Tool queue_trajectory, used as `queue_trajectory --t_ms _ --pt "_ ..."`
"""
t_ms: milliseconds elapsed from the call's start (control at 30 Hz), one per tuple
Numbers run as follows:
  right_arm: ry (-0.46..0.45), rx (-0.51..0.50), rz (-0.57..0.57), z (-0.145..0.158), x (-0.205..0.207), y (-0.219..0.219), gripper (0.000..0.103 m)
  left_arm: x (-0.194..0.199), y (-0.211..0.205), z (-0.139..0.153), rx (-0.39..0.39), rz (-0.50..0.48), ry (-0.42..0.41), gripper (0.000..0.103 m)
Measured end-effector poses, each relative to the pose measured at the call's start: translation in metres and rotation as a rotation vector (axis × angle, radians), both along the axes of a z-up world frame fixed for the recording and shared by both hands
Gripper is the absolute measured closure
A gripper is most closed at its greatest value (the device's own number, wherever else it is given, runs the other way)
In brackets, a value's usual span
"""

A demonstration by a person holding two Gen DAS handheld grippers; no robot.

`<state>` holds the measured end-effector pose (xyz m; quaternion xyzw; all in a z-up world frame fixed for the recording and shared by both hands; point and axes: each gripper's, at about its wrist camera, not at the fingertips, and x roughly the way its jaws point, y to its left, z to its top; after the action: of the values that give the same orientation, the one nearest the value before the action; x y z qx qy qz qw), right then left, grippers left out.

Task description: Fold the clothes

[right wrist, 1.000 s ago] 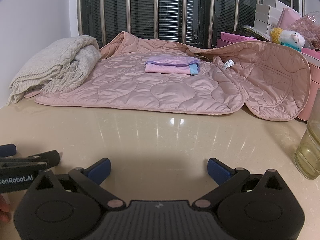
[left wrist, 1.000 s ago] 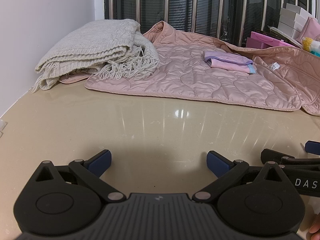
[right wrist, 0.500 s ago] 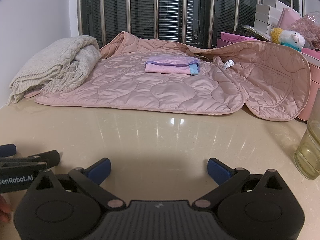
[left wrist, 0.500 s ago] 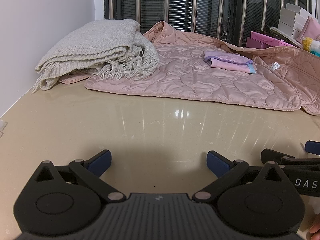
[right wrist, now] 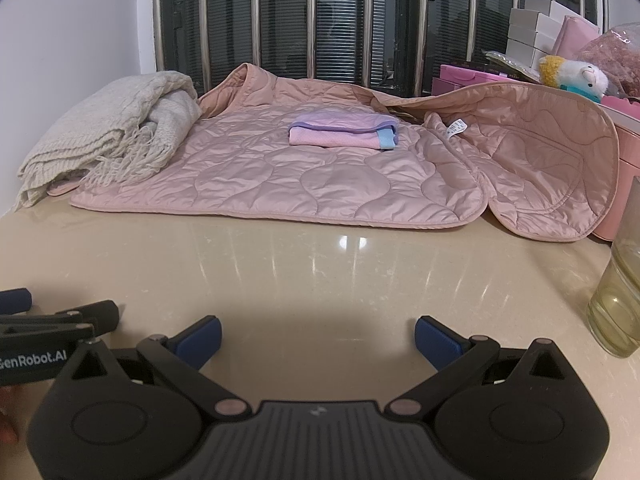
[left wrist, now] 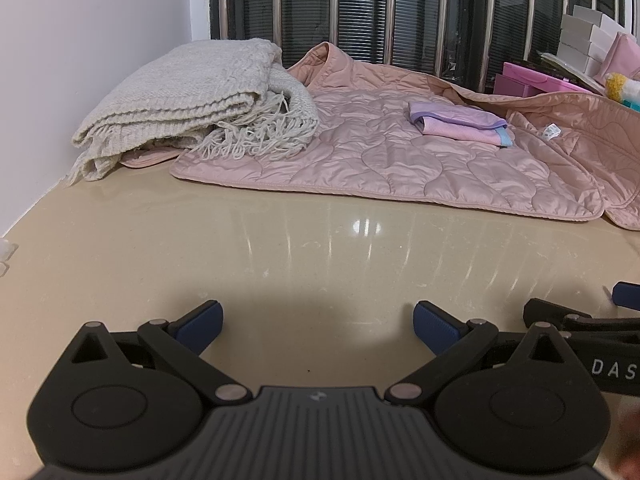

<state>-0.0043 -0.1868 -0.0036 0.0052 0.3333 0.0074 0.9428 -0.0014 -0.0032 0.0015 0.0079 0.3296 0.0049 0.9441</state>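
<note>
Quilted pink jacket lies spread across the desk; both grippers, left and right, hover nearby, jaws wide apart and empty.

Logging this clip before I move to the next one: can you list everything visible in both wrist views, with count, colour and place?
quilted jacket: 1, pink, spread open at the table's back
folded cloth: 1, lilac and pink with a blue tab, on the jacket
fringed knit blanket: 1, cream, folded, back left, overlapping the jacket
glass: 1, yellowish liquid, right edge
plush toy: 1, white and yellow, back right
boxes: several, white, stacked back right
table: 1, beige, glossy
left gripper: 1, black with blue pads, open, empty
right gripper: 1, same, open, empty
</note>
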Motion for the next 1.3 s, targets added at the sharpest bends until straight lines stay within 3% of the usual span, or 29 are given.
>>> queue_trajectory --t_ms 133,200,367,433,500,567,633,733,800,867,933,967,1000,1133,1300 --pt "0.007 -0.009 0.019 0.003 -0.001 0.001 0.0 -0.001 -0.01 0.007 0.081 -0.048 -0.037 0.001" --pt "0.04 -0.012 0.107 0.011 0.001 -0.002 0.002 0.0 -0.01 0.022 0.069 -0.093 -0.085 0.001" --pt "-0.08 0.216 0.105 0.071 0.042 -0.05 0.002 0.055 -0.01 0.079 -0.086 -0.157 -0.146 0.0" --pt "-0.091 0.336 0.086 0.09 0.085 -0.074 0.002 0.098 -0.015 0.094 -0.185 -0.194 -0.145 0.0" --pt "-0.066 0.486 0.014 0.093 0.136 -0.102 0.003 0.152 -0.013 0.098 -0.355 -0.187 -0.08 0.0" --pt "-0.026 0.615 -0.048 0.084 0.181 -0.125 0.013 0.204 -0.01 0.09 -0.529 -0.133 0.007 0.001" --pt "0.011 0.669 -0.079 0.069 0.208 -0.133 0.027 0.249 -0.015 0.07 -0.632 -0.084 0.094 0.001" --pt "0.067 0.75 -0.125 0.045 0.248 -0.145 0.031 0.307 -0.023 0.04 -0.751 -0.019 0.215 0.012" --pt "0.104 0.804 -0.157 0.03 0.275 -0.153 0.035 0.33 -0.031 0.018 -0.788 0.001 0.289 0.034" --pt "0.142 0.857 -0.188 0.014 0.301 -0.161 0.048 0.347 -0.037 0.001 -0.812 0.017 0.341 0.057" --pt "0.165 0.878 -0.21 0.003 0.321 -0.166 0.079 0.357 -0.04 -0.008 -0.834 0.029 0.349 0.071" --pt "0.16 0.856 -0.21 0.002 0.323 -0.164 0.087 0.36 -0.04 -0.009 -0.846 0.023 0.349 0.083" --pt "0.155 0.834 -0.211 0.001 0.325 -0.162 0.097 0.361 -0.039 -0.008 -0.856 0.017 0.341 0.086" --pt "0.133 0.755 -0.199 0.002 0.332 -0.156 0.094 0.363 -0.037 -0.001 -0.853 -0.017 0.324 0.087" --pt "0.117 0.77 -0.23 0.001 0.348 -0.163 0.09 0.371 -0.036 -0.001 -0.858 0.02 0.321 0.086"
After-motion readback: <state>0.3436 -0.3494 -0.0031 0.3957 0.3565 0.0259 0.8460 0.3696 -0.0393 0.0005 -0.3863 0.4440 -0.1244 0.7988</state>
